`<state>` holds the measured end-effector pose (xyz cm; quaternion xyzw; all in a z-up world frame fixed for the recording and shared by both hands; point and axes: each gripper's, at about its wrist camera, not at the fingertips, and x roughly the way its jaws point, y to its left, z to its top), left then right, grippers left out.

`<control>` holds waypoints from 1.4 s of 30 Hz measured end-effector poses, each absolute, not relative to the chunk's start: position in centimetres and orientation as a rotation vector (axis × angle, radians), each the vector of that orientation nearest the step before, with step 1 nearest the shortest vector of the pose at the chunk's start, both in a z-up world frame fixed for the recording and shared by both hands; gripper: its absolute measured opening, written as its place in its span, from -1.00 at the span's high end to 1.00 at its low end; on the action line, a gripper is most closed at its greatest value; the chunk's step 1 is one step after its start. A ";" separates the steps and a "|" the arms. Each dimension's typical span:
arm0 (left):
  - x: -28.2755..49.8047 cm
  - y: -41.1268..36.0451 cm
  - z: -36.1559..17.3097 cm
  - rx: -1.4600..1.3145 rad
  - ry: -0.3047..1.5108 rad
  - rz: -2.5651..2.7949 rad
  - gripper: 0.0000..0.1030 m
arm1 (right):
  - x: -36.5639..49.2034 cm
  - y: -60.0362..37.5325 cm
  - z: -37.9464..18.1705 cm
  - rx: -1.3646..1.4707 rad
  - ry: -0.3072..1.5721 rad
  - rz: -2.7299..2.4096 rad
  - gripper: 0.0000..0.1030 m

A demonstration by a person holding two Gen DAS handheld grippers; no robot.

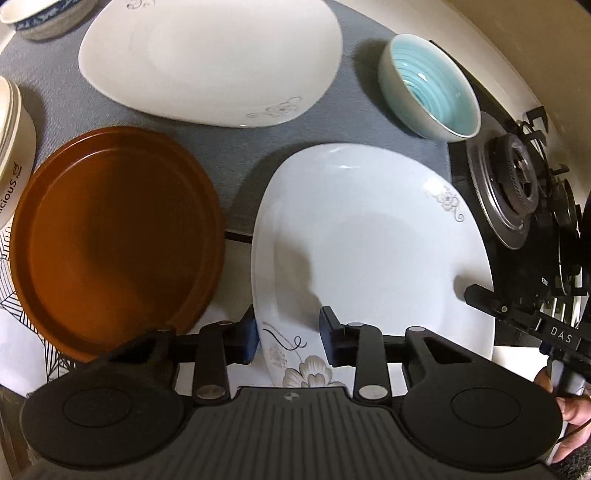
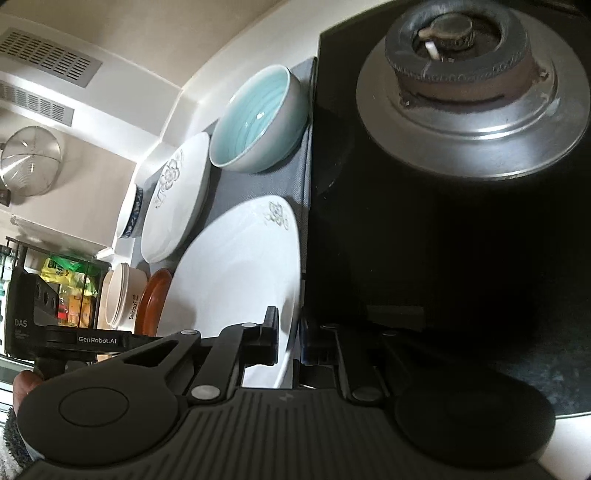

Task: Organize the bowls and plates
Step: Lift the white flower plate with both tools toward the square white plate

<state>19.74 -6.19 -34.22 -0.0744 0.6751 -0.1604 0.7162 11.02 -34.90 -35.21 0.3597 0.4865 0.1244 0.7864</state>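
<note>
Left gripper straddles the near rim of the white plate, one pad outside the edge, the other over the plate's face; its jaws stand partly apart and whether the pads actually press on the rim I cannot tell; right gripper is clenched on the same plate at the rim next to the stove, one finger on top and the other tucked under; that plate sits at the near end of the grey mat, its edge reaching toward the burner; just left of it lies the brown plate, close but apart; beyond them a second white plate lies flat on the mat; the teal bowl stands upright near the stove edge; a blue-patterned bowl sits at the far corner; a cream tub stands by the brown plate; a hand grips the right tool's handle at the frame edge.
</note>
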 end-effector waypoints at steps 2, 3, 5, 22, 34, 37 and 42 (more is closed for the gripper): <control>19.7 -6.0 -33.8 -0.179 1.493 -0.359 0.32 | 11.0 -35.2 -35.0 0.774 1.047 0.264 0.76; 19.2 -5.8 -33.4 -0.178 1.490 -0.364 0.32 | 11.0 -35.3 -35.0 0.778 1.045 0.264 0.76; 19.1 -6.2 -33.4 -0.171 1.482 -0.372 0.32 | 10.9 -35.6 -34.8 0.782 1.047 0.264 0.76; 19.0 -6.9 -33.6 -0.153 1.490 -0.342 0.36 | 8.7 -35.8 -35.1 0.776 0.996 0.286 0.73; 18.5 -7.4 -33.4 -0.129 1.487 -0.325 0.36 | 8.2 -35.7 -34.5 0.749 0.964 0.275 0.70; 18.6 -7.2 -33.3 -0.141 1.486 -0.322 0.36 | 8.0 -35.6 -34.4 0.736 0.967 0.279 0.70; 18.6 -7.2 -32.6 -0.133 1.463 -0.327 0.36 | 7.7 -35.8 -34.6 0.777 0.962 0.276 0.70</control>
